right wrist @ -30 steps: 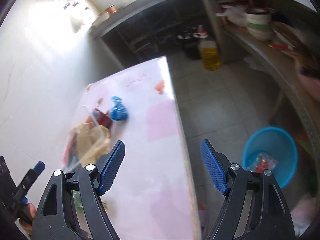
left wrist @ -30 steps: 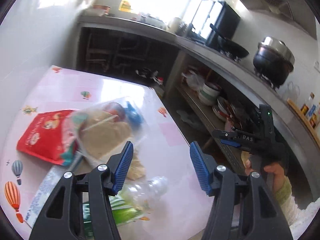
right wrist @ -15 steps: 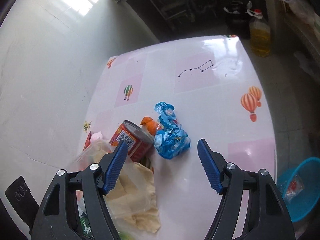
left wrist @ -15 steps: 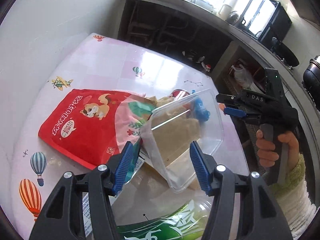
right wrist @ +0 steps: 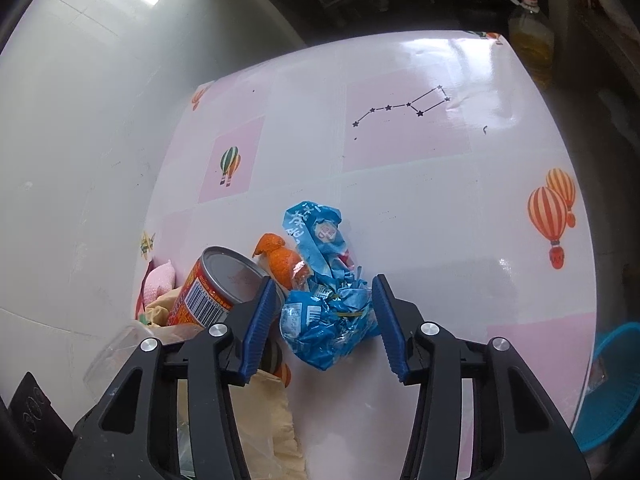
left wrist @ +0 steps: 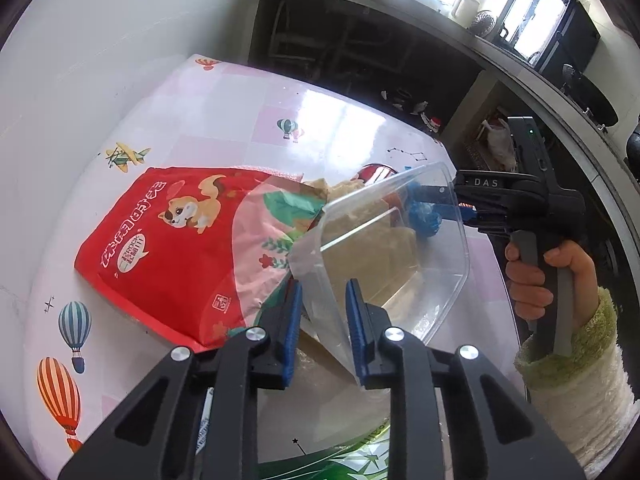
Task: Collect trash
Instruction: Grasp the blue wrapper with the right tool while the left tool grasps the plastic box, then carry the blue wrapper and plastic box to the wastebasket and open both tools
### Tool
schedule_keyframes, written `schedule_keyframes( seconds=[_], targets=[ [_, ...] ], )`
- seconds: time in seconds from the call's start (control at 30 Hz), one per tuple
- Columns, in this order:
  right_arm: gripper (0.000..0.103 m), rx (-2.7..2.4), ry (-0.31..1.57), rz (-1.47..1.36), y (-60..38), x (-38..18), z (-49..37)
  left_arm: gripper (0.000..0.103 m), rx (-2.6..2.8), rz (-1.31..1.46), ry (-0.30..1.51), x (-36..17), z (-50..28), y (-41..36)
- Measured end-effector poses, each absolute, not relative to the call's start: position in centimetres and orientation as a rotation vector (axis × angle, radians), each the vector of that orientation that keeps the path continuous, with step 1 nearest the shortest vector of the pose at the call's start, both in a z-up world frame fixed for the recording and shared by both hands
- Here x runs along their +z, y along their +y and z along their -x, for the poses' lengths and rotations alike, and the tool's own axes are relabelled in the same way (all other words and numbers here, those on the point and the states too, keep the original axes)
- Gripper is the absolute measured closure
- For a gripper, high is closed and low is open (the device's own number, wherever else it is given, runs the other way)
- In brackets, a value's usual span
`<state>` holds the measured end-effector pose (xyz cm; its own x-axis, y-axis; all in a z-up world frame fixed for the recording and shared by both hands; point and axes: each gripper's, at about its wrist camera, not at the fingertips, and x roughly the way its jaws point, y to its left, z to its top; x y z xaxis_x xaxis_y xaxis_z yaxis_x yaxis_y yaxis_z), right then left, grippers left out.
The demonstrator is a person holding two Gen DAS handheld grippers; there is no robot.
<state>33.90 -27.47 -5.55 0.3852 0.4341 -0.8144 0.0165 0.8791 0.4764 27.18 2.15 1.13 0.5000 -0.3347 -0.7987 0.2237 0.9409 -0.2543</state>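
Clear plastic container (left wrist: pixel 400 248) veiling right tool (left wrist: pixel 448 200), blue wrapper (right wrist: pixel 328 308) half-hidden

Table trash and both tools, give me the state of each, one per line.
Left tool: jaws just closing on the clear plastic tray's tilted wall.
Right tool: jaws just closing around the crumpled blue wrapper, pads not yet pressing.
Red pet-food pouch: lying flat.
Red tin can: tipped over.
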Motion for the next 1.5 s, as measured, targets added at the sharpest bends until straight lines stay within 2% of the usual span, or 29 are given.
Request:
schedule_keyframes(
  seconds=[0.13,0.23,0.27,0.37,0.93,1.5],
  targets=[
    [0.077,0.296,1.161,-0.461,-26.9,-5.6,-34.3,0.083,-0.330,0.141,0.985,1.3,-27.0,2.3],
    [0.082,0.294,1.159,-0.476,-27.2,-5.8,-34.2,0.091,-0.318,0.150,0.980,1.3,-27.0,2.5],
    [0.084,0.298,1.158,-0.486,-27.4,-5.8,-34.0,0.097,-0.318,0.159,0.983,1.2,-27.0,2.7],
    [0.088,0.302,1.153,-0.515,-28.0,-5.9,-33.7,0.099,-0.320,0.173,0.984,1.2,-27.0,3.0],
    [0.093,0.271,1.074,-0.583,-31.9,-3.1,-30.0,0.100,-0.330,0.225,0.888,3.8,-25.9,3.4],
    [0.094,0.174,0.959,-0.745,-39.7,-1.1,-18.4,0.100,-0.425,0.199,0.833,6.5,-22.7,0.2]
  ],
)
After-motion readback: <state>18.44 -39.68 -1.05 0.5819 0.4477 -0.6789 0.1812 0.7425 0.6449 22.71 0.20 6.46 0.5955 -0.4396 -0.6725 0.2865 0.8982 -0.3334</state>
